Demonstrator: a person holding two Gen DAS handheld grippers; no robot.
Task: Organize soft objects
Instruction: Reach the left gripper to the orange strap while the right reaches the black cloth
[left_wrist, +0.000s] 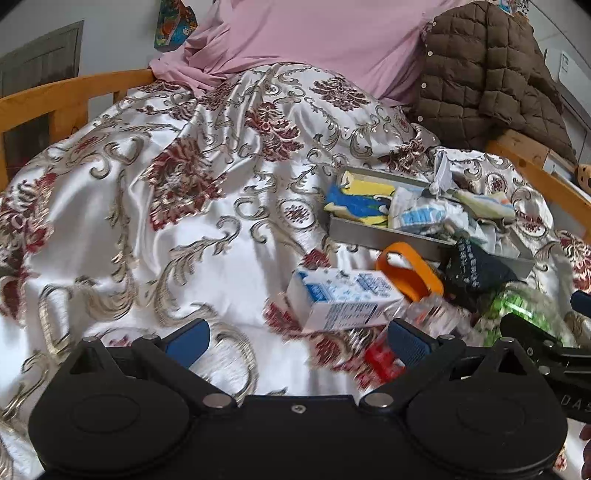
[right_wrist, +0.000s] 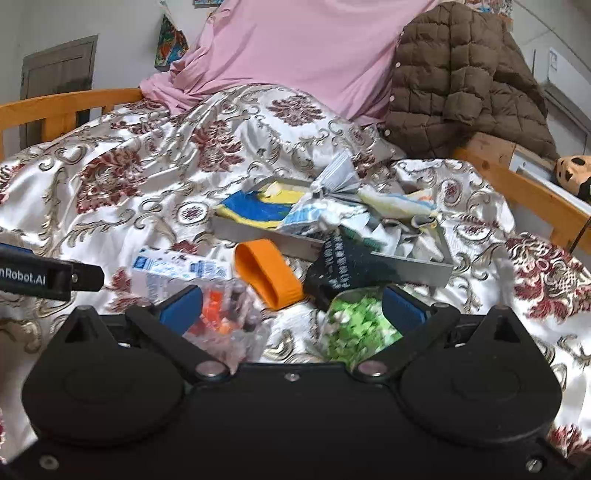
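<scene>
A bed (right_wrist: 110, 155) with an orange wooden rail carries a glossy satin bedspread (left_wrist: 155, 206), white with dark red medallions and gold scrollwork, rumpled into long folds. Behind it lie a smooth pink sheet (right_wrist: 295, 44) and a brown quilted puffer jacket (right_wrist: 461, 85) with snap buttons. On the bedspread sits a shallow grey metal tray (right_wrist: 424, 269), rectangular, heaped with soft things: a blue-and-yellow cloth (right_wrist: 255, 208), crumpled white-and-blue plastic packs (right_wrist: 317, 218) and a pale striped cloth (right_wrist: 399, 205). Against the tray's near wall lean a black pouch (right_wrist: 343, 266) with white print too small to read, and an orange rubbery loop (right_wrist: 266, 273). Just left of the loop lies a white-and-blue carton (left_wrist: 343, 299), its print illegible. The right hand-held gripper (right_wrist: 291, 306) is spread wide and holds nothing; a clear bag of orange and dark pieces (right_wrist: 225, 321) and a bag of green-and-white bits (right_wrist: 354, 325) lie between its blue ribbed pads. The left hand-held gripper (left_wrist: 295, 339) likewise gapes wide, empty, over the bedspread near the carton; its side reads "nRobot.AI" in the right wrist view.
</scene>
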